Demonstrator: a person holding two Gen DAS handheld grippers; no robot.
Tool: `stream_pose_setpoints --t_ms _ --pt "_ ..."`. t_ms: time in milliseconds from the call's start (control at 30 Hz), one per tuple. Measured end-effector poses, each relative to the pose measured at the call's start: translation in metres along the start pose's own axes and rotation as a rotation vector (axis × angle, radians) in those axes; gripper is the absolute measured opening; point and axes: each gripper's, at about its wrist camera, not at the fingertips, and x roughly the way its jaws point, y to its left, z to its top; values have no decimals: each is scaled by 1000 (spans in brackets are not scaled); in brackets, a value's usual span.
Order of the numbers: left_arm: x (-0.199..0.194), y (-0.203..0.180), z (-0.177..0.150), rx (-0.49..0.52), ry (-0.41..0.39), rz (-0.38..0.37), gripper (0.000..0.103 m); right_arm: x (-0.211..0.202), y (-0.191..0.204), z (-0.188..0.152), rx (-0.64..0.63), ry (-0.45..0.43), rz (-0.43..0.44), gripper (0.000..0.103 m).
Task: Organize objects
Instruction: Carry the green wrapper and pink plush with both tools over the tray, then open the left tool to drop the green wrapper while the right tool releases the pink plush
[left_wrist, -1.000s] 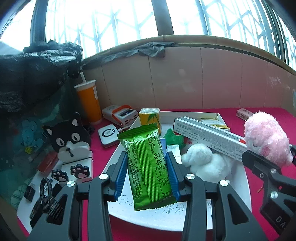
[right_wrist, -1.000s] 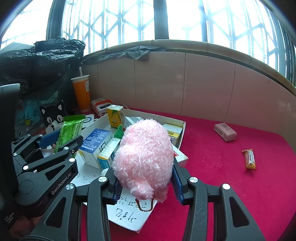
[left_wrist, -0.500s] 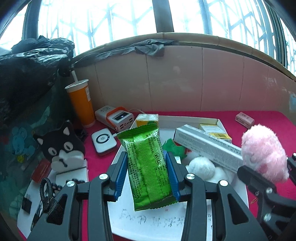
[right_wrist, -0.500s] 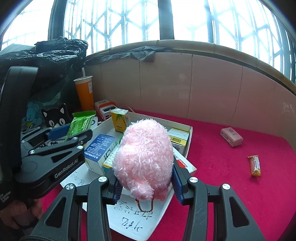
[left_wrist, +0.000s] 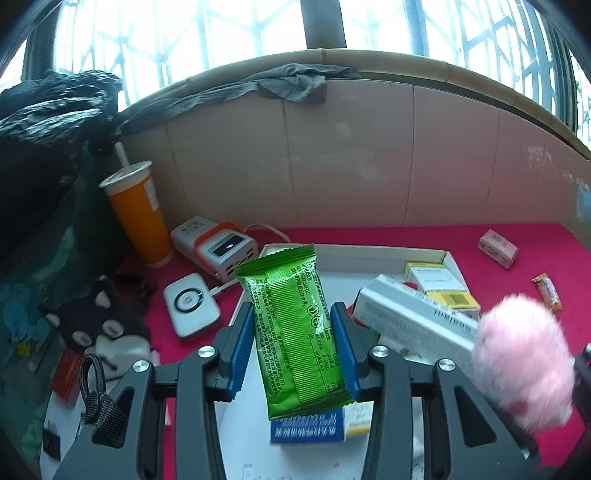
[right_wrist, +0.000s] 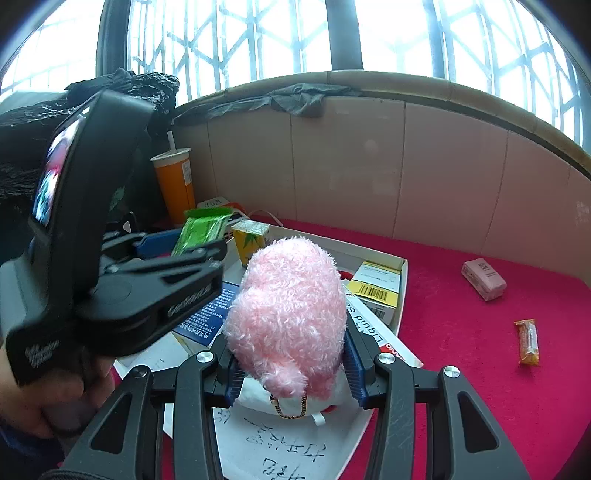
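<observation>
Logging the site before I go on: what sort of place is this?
Probably a home, on a tiled ledge under a barred window. A red cloth covers it, strewn with household odds: a drink cup, a power bank, small boxes in a white tray.

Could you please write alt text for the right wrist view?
The right gripper clamps a fluffy pink plush toy above a white tray of small boxes on a red tabletop. At left, the left gripper holds a green snack packet.
</observation>
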Motion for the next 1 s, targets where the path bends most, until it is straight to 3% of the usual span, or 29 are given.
stream_pose_setpoints --t_ms 133,633,733,867,1000 --pt "14 0 11 -1 16 -30 40 8 6 0 -7 8 7 50" --pt "28 -10 16 17 14 -4 40 28 9 -5 -22 43 -1 50" --pt "27 -9 16 10 3 2 48 29 11 -6 -36 39 -8 50" --pt "23 -7 16 0 -11 9 67 30 13 -8 -45 36 -11 61" --pt "18 -7 17 -1 -33 7 82 28 12 -9 -41 19 -11 91"
